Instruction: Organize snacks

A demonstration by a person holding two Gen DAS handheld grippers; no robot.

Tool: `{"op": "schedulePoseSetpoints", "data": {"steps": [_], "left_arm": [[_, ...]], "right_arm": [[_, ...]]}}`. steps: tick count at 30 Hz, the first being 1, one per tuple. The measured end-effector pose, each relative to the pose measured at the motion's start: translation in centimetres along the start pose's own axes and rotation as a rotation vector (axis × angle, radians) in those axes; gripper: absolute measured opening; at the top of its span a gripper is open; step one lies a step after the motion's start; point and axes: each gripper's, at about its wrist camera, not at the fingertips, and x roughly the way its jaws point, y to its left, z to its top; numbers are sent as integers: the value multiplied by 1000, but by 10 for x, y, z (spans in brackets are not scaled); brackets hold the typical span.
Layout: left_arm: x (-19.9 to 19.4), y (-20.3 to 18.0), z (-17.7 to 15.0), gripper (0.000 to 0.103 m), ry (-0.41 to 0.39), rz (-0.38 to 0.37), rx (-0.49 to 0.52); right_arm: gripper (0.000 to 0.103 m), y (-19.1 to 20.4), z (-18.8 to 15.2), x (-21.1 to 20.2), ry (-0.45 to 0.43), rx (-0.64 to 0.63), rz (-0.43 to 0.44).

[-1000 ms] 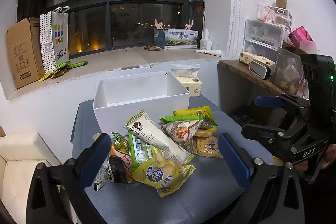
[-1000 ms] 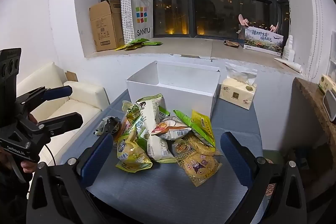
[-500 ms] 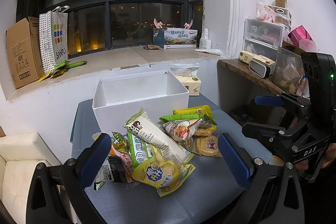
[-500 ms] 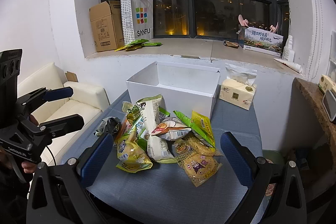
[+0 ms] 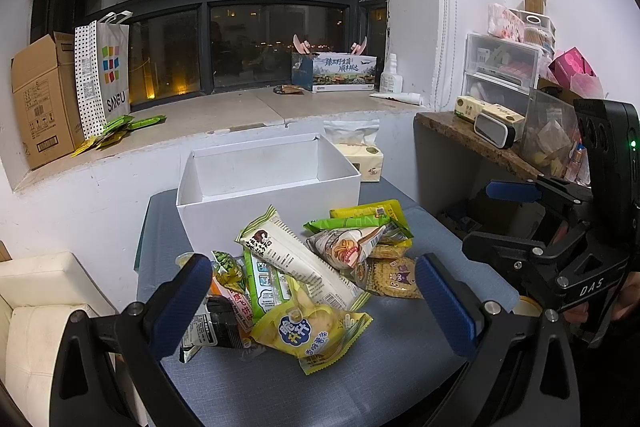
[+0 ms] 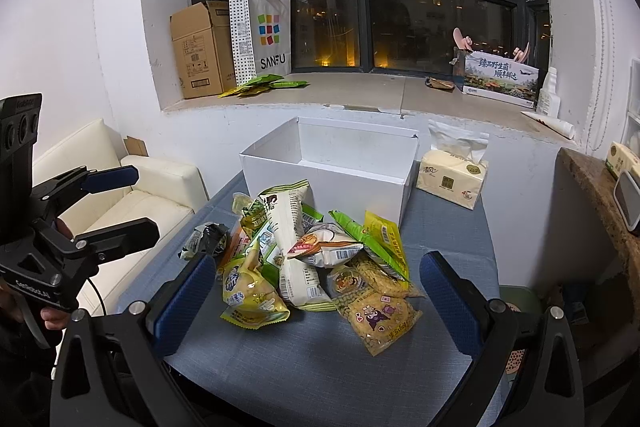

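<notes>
Nothing has shifted since a second ago. Snack pile (image 5: 316,279) sits on the blue table (image 5: 360,379) just in front of the white box (image 5: 268,187). Left gripper (image 5: 312,303) and right gripper (image 6: 316,301) both have fingers spread apart, holding nothing.

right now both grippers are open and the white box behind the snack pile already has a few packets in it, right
Not quite. The white box holds nothing: the left wrist view shows only bare white inside it. The rest stands: it sits behind the snack pile, and both the left gripper and right gripper are open, fingers wide apart.
</notes>
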Motion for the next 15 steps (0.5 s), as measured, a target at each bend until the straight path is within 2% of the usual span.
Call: {"op": "schedulePoseSetpoints", "data": {"steps": [15], "left_arm": [[0, 1, 0, 103, 4, 2, 2]], "right_arm": [[103, 1, 0, 0, 2, 0, -2]]}}
